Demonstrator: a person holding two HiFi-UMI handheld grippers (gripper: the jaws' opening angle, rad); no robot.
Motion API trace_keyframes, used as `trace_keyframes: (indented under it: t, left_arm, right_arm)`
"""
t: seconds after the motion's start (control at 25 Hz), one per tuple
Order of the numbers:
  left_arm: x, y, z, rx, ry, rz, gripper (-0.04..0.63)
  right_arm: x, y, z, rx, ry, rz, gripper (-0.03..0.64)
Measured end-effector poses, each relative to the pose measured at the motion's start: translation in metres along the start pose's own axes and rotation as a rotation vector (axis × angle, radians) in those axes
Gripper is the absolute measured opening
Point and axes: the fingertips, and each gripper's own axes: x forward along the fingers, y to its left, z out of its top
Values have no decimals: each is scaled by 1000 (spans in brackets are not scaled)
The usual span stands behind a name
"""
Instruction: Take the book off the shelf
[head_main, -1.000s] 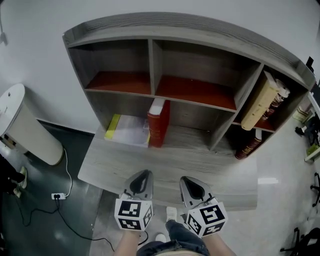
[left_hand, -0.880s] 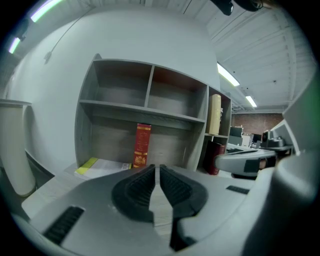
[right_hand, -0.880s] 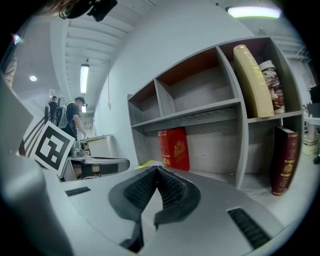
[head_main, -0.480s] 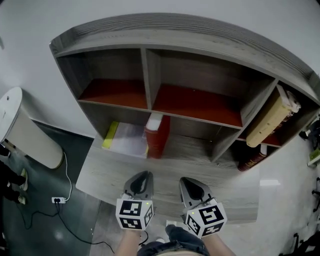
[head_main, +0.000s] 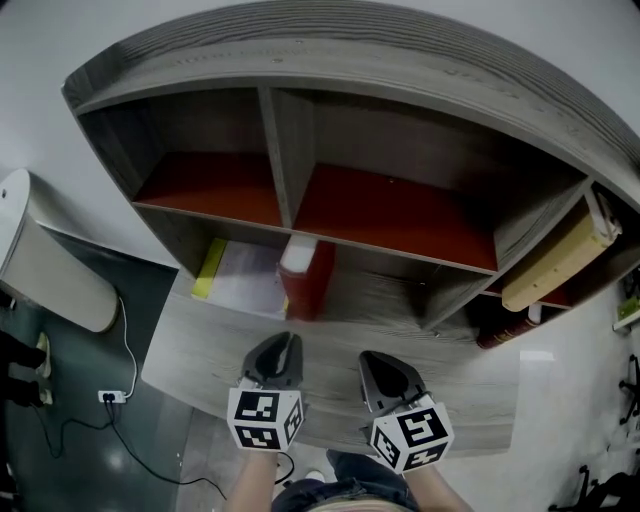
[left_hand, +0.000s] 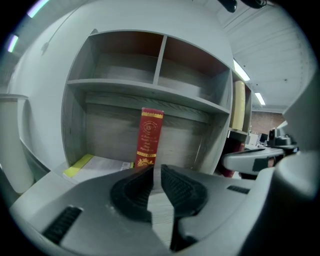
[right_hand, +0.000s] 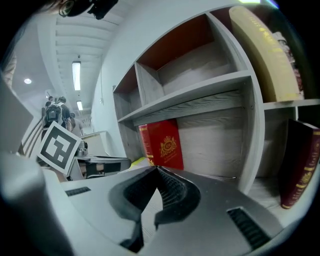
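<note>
A red book (head_main: 305, 280) with gold print stands upright in the lower middle of the grey shelf unit (head_main: 340, 60); its spine (left_hand: 149, 137) faces the left gripper view, its cover (right_hand: 162, 145) shows in the right gripper view. My left gripper (head_main: 281, 352) hovers over the desk just short of the book, jaws nearly touching, nothing between them. My right gripper (head_main: 383, 368) is beside it, shut and empty. The tips of the left gripper (left_hand: 156, 170) and of the right gripper (right_hand: 156, 170) both point toward the book.
A flat yellow-edged booklet (head_main: 235, 282) lies left of the red book. A tan book (head_main: 560, 262) leans in the right compartment, a dark red one (head_main: 505, 328) below it. The desk surface (head_main: 200, 345) extends in front. A white bin (head_main: 45, 270) and a cable (head_main: 120, 395) are at the floor left.
The view has drawn closer to the shelf and both grippers have risen a little toward the red book. Nothing was taken hold of.
</note>
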Motion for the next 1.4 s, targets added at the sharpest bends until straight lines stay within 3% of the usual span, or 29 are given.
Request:
trace_keyframes:
  t: [0.24, 0.72, 1.2, 1.4]
  left_arm:
    - [21, 7, 2, 4, 26, 0, 82]
    - [64, 20, 3, 21, 77, 35, 286]
    - [115, 35, -19, 41, 132, 46, 316]
    - [132, 39, -17, 42, 110, 47, 316]
  right_arm:
    - [12, -7, -4, 12, 22, 8, 8]
    - [27, -24, -10, 40, 50, 2, 8]
    - [33, -47, -24, 71, 84, -32, 8]
    - [37, -60, -29, 82, 96, -50, 8]
